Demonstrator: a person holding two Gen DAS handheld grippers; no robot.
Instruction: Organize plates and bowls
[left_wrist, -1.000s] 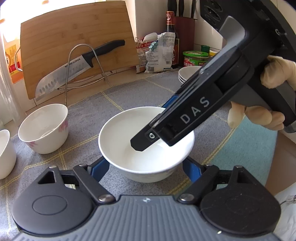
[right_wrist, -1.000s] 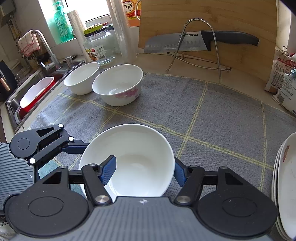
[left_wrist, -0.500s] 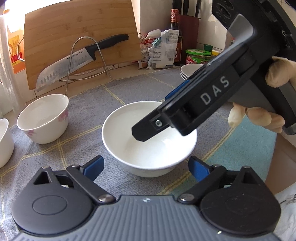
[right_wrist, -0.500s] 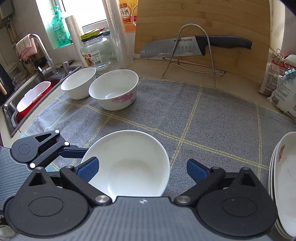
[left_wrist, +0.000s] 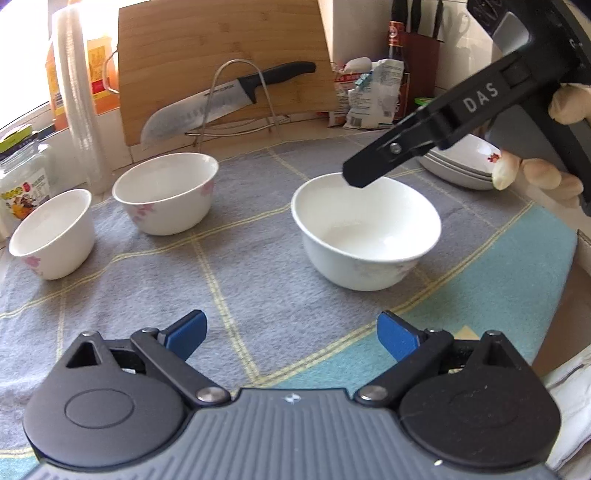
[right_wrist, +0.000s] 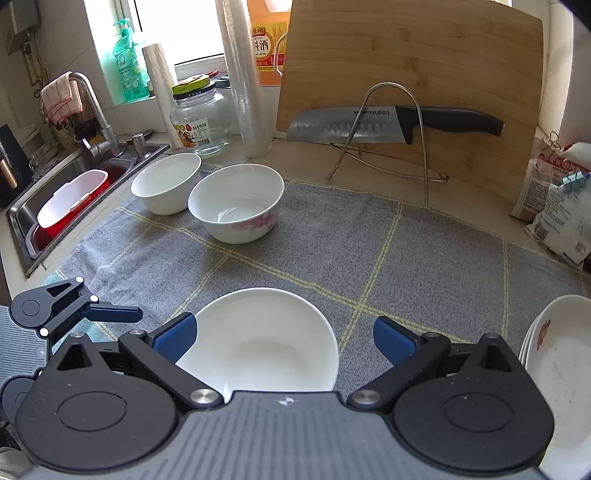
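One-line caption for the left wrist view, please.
Open left tool backs off a white bowl on the grey mat.

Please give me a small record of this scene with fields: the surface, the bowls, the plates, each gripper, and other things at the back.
surface: grey checked mat on a kitchen counter
near bowl: plain white bowl, upright, resting on the mat
far bowls: two flowered bowls side by side, near the sink
plates: stack of plates at the mat's right edge
left gripper: open, nothing between its fingers
right gripper: open, above the near bowl, not gripping it
back: knife on a wire rack, cutting board
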